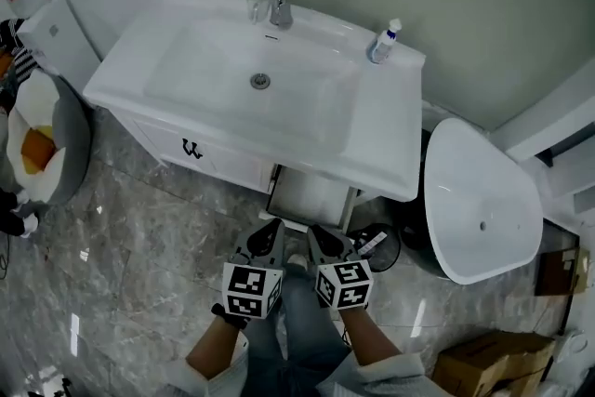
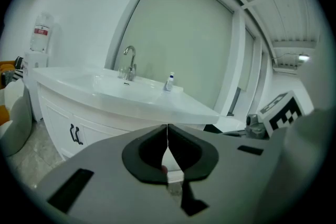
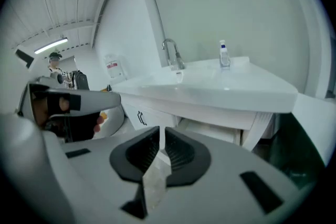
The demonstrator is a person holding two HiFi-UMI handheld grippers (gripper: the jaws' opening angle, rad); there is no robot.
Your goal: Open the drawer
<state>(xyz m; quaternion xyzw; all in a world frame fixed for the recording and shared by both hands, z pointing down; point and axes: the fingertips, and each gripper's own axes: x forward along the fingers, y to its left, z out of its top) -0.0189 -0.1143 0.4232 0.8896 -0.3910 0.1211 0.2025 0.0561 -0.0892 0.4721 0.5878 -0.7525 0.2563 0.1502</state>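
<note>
- The drawer [image 1: 309, 192] sat under the right part of the counter [image 1: 381, 121], already standing a little out of the vanity, near us.
- The left gripper [image 1: 268, 237] had its jaws pressed together and empty. The right gripper [image 1: 325, 242] showed only a slim gap, also empty. Both hung just near the drawer, touching nothing.
- We judged that jaws this narrow could slip off the drawer front, and that a one-sided pull could skew and jam it.
- A jolt might topple the small bottle [image 1: 384, 42] on the counter's far right.
- The sink basin [image 1: 200, 79] held nothing but its drain.
- The drawer's visible inside looked bare white.
- We could not tell what was in the dark bin [image 1: 386, 246] on the floor.
</note>
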